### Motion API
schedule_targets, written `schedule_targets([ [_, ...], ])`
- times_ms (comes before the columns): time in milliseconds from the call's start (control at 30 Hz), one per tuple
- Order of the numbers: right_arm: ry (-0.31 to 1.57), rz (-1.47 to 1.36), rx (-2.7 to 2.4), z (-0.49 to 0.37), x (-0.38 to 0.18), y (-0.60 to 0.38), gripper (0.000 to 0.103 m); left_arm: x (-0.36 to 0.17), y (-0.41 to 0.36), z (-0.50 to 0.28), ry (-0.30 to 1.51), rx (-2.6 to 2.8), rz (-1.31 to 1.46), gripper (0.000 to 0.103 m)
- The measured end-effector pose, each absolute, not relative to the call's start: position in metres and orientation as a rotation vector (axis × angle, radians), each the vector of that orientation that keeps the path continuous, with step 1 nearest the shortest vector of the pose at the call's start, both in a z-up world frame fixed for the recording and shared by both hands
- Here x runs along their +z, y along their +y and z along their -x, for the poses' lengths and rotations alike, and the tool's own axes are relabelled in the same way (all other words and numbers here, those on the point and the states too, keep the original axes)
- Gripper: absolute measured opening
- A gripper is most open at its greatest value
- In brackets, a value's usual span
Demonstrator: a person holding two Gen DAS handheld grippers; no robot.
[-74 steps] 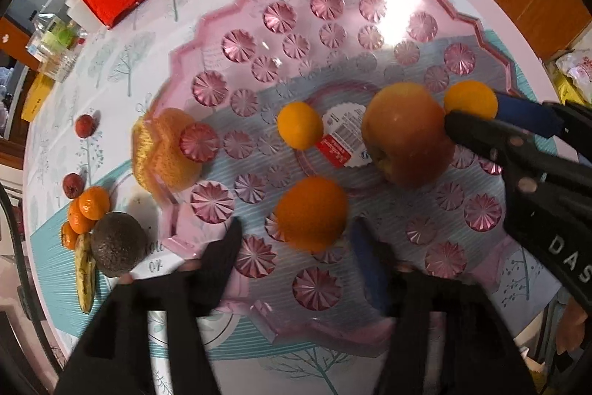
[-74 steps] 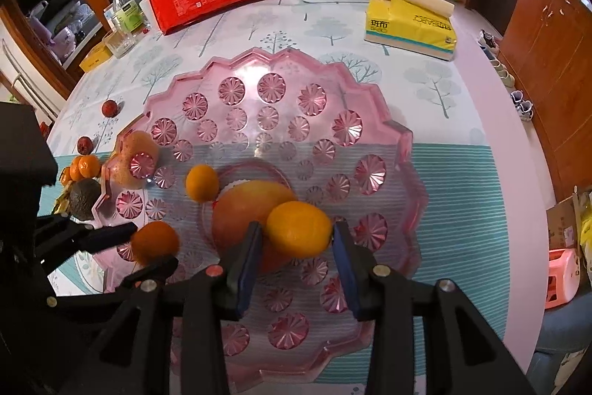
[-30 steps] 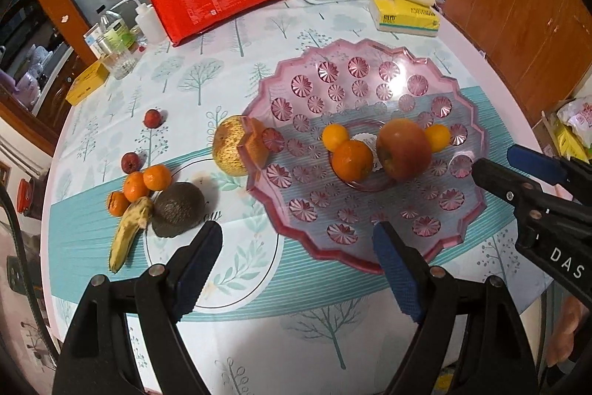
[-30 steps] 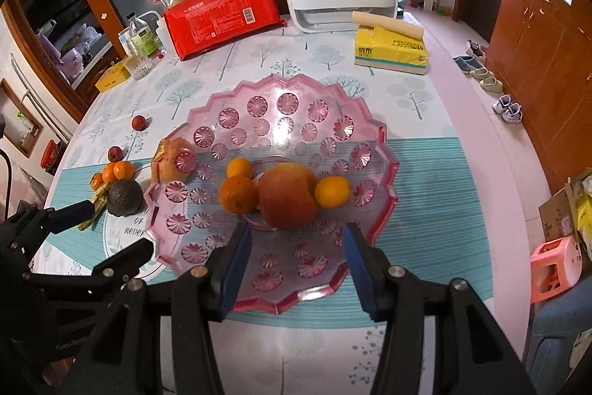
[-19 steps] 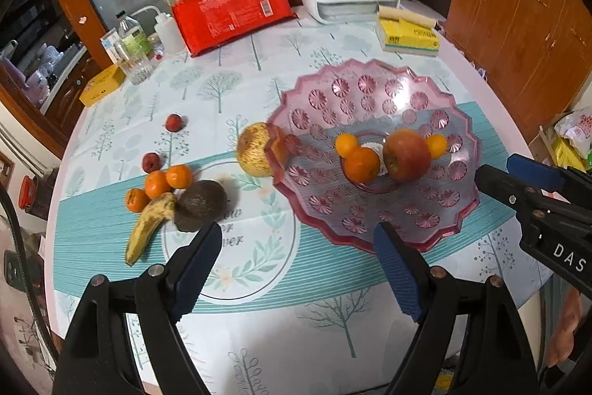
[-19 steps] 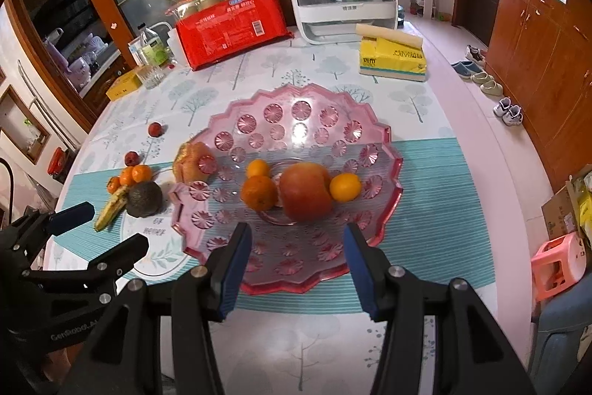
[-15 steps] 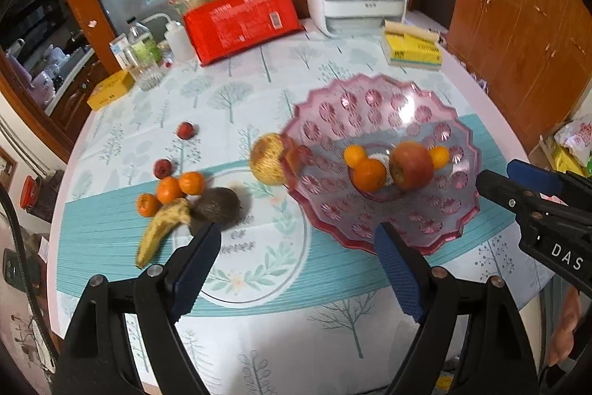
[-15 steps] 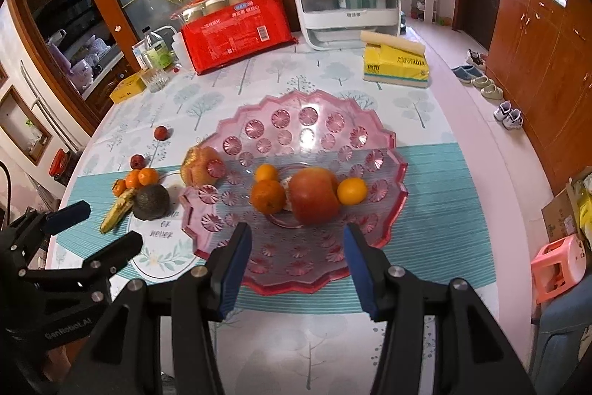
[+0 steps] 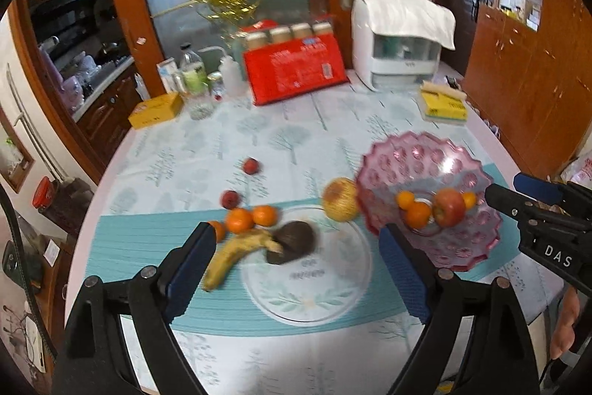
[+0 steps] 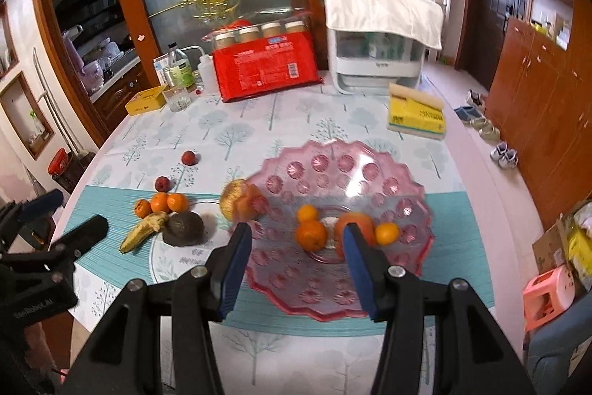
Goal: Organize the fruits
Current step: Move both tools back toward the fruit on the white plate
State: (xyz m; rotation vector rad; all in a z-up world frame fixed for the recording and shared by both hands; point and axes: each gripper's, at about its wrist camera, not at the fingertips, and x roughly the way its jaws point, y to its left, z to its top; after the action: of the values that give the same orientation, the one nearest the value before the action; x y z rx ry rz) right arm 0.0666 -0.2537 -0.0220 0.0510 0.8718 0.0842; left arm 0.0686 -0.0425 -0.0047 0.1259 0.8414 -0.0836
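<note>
The table [image 10: 229,136] carries a pink dish [image 10: 370,180] holding an apple [image 9: 448,207] and 3 oranges [image 10: 311,234]. A pear [image 9: 339,198] touches the dish's left rim. Further left lie an avocado [image 10: 184,227], a banana [image 10: 143,235], 3 small oranges [image 10: 177,202] and 2 small red fruits [image 10: 162,183]. The left gripper [image 9: 296,258] and right gripper [image 10: 296,258] both hang above the table, jaws wide apart, holding nothing.
</note>
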Motion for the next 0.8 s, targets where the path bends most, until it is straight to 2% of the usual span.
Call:
schedule_targets([
  [433, 0.909, -0.052, 0.127, -0.089, -0.023, -0.152, 0.052, 0.003, 0.087, -0.085, 0.813, 0.004, -0.093, 0.092],
  [800, 0.999, -0.065, 0.148, -0.125, -0.06, -0.086, 0.052, -0.04, 0.148, -0.13, 0.905, -0.049, -0.111, 0.092],
])
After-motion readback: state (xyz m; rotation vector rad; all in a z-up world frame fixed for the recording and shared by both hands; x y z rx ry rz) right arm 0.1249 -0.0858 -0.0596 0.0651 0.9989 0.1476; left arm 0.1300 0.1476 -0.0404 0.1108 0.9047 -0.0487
